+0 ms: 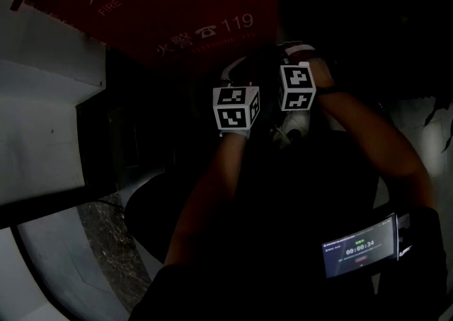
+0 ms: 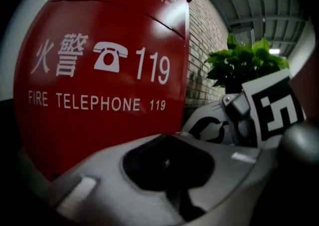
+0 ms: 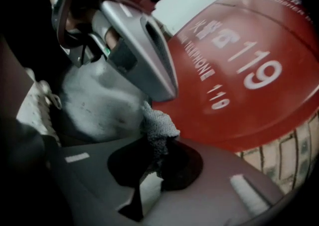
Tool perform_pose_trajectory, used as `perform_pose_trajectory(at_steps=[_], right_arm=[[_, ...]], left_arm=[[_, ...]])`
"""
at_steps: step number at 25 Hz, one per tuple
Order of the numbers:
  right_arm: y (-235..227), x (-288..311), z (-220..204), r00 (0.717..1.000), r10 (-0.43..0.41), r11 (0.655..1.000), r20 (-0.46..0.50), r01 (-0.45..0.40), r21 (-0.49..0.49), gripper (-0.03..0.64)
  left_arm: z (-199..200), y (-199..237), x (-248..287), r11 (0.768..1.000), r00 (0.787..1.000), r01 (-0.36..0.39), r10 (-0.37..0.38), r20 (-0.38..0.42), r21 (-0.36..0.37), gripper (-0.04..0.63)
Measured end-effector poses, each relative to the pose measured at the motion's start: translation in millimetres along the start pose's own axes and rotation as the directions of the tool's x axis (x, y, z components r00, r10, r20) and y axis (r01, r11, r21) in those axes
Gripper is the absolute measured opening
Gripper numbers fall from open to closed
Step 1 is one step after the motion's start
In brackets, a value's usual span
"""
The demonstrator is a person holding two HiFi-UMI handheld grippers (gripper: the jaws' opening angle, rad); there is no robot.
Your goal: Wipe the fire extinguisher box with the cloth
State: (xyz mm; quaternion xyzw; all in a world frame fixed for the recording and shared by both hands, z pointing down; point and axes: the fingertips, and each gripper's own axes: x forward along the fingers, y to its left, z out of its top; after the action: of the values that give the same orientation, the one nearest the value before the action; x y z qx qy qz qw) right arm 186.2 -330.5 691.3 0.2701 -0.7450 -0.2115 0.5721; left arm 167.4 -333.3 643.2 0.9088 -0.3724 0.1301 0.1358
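The red fire extinguisher box [image 1: 163, 1] [image 2: 99, 70] [image 3: 249, 85] carries white "119" print and stands close ahead of both grippers. Seen in its own view, my right gripper [image 3: 160, 143] is shut on a corner of the grey cloth [image 3: 158, 128]; more of the cloth [image 3: 99, 98] bunches behind it to the left. My left gripper [image 2: 169, 143] is shut with nothing between its jaws, its tips near the box's front. The head view is dark; both marker cubes [image 1: 237, 109] [image 1: 297, 86] sit side by side below the box. The left gripper's silver body [image 3: 144, 51] hangs just above the cloth.
A brick wall [image 2: 204, 41] runs to the right of the box, with a green potted plant [image 2: 244, 60] beyond it. A pale grey wall panel [image 1: 42, 121] lies to the left. A small lit screen [image 1: 357, 247] is strapped on the right forearm.
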Motion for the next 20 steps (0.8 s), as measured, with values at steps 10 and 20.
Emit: perform_pose_trajectory(at_steps=[10,20], right_arm=[[-50.4,-86.4,73.2,0.992,-0.115,0.990,0.055,0.119,-0.077,0.029],[-153.5,-211.4,165.1,0.958,-0.253,0.947,0.139,0.274,-0.170,0.028]], left_arm=[[91.4,10.7,-84.2,1.000,0.998,0.017,-0.017,0.061,-0.010,0.002],[241.1,33.7,-177.4,0.995,0.986,-0.068,0.056,0.156,0.078,0.002]])
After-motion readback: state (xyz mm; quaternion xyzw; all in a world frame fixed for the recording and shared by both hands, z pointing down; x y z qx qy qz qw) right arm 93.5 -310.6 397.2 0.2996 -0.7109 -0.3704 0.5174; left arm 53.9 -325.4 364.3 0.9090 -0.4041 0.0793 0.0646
